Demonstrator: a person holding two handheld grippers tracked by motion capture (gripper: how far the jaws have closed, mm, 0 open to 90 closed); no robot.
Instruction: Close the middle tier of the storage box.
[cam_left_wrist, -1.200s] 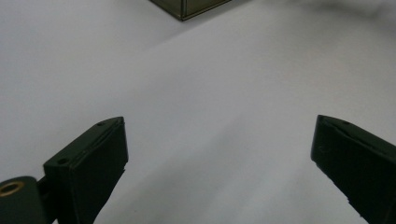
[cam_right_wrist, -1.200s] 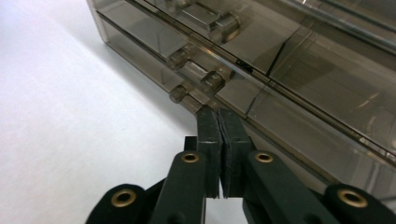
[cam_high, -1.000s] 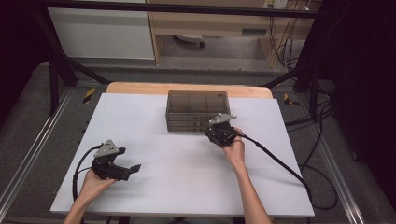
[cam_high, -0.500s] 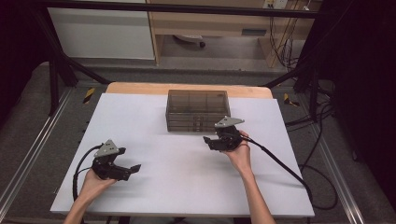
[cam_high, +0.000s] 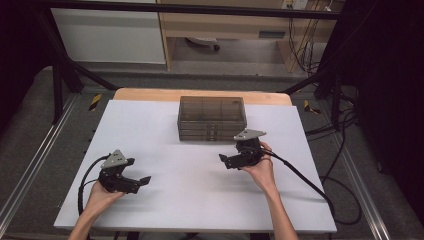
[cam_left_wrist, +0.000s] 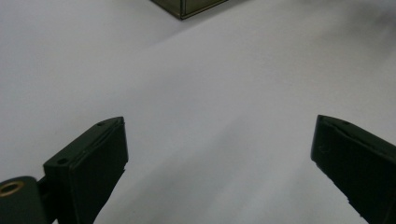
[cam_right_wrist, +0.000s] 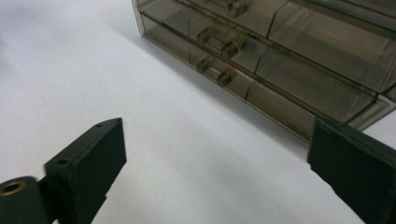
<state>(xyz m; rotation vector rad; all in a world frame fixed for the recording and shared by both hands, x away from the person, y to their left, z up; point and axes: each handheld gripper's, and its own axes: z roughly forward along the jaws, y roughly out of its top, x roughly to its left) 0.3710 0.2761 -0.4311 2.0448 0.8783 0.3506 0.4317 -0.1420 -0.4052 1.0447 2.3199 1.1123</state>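
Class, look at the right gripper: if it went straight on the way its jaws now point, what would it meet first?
Probably the bare white table; the right gripper points past the drawer box, though depth is unclear.

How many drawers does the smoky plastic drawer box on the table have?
3, stacked in the drawer box at the table's far middle: bottom drawer at the table surface, middle drawer above it, top drawer cut off by the frame edge. All look closed.
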